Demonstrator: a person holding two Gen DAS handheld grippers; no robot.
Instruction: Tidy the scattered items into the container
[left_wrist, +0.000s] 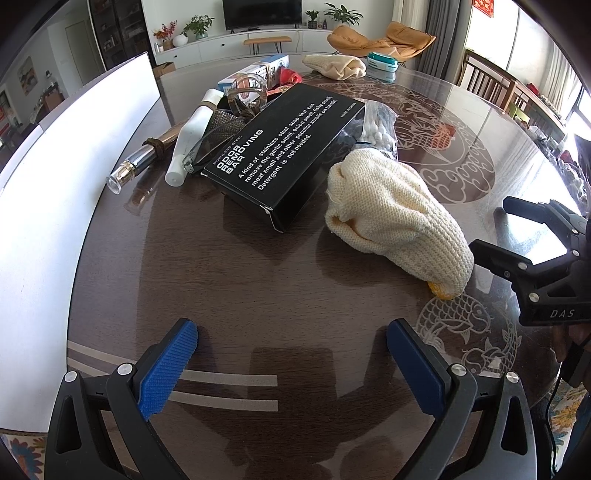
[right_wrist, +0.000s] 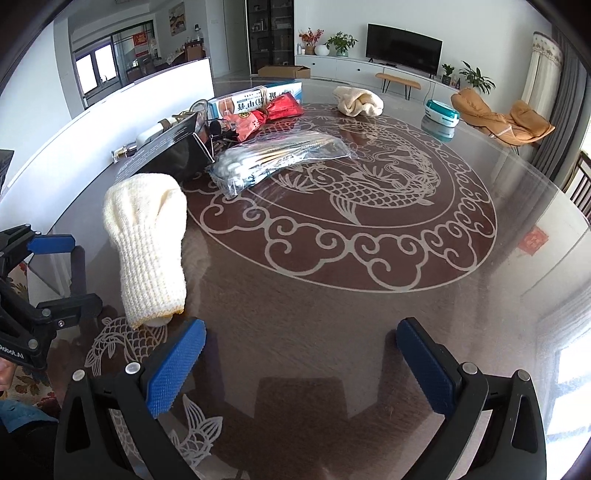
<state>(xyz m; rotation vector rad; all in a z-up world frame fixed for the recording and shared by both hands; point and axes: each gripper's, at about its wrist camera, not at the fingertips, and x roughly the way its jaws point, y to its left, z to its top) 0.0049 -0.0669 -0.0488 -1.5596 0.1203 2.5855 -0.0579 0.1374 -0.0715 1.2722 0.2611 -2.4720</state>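
Jaws of both our grippers, left gripper (left_wrist: 291, 365) and right gripper (right_wrist: 301, 365), gape apart, gripping nothing; cream knitted glove (left_wrist: 395, 218) lies on the dark glass-topped bench (left_wrist: 258, 288) between them, near its edge.

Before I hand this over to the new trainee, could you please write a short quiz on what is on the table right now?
1. True or false: the left gripper is shut on the cream knitted glove.
2. What lies between the black box and the carp pattern? A) bag of cotton swabs B) a mug C) a book
3. Fill in: the right gripper is ____ and holds nothing.

Key: 1 false, it is open over bare table. 2 A. 3 open.
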